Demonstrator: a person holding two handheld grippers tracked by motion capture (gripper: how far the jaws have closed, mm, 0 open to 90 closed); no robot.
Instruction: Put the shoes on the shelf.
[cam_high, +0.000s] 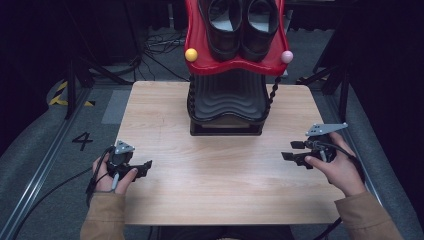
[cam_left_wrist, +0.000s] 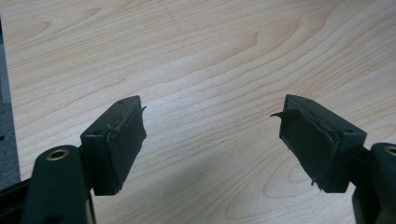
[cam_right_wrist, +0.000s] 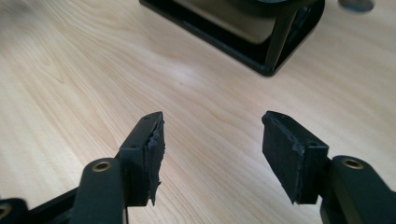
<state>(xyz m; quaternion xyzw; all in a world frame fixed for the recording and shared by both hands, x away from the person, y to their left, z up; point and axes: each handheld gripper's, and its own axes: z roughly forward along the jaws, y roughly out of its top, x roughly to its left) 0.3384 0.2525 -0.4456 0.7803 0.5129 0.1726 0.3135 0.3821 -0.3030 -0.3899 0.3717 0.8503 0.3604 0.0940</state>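
Observation:
A pair of black shoes (cam_high: 241, 25) rests on the red upper tier (cam_high: 200, 55) of a shoe rack standing at the far middle of the wooden table (cam_high: 220, 185). The rack's black ribbed lower tier (cam_high: 227, 100) holds nothing. Low at the table's left, my left gripper (cam_high: 145, 166) is open over bare wood, its jaws (cam_left_wrist: 212, 140) wide apart. My right gripper (cam_high: 287, 151) is open too at the table's right side, pointing left, and its gripper view (cam_right_wrist: 212, 154) has the rack's black base (cam_right_wrist: 261, 51) ahead.
The rack has a yellow knob (cam_high: 191, 54) and a pink knob (cam_high: 286, 56) at its red tier's front corners. Metal rails (cam_high: 40, 165) and grey floor flank the table. Cables (cam_high: 160, 45) lie on the floor behind it.

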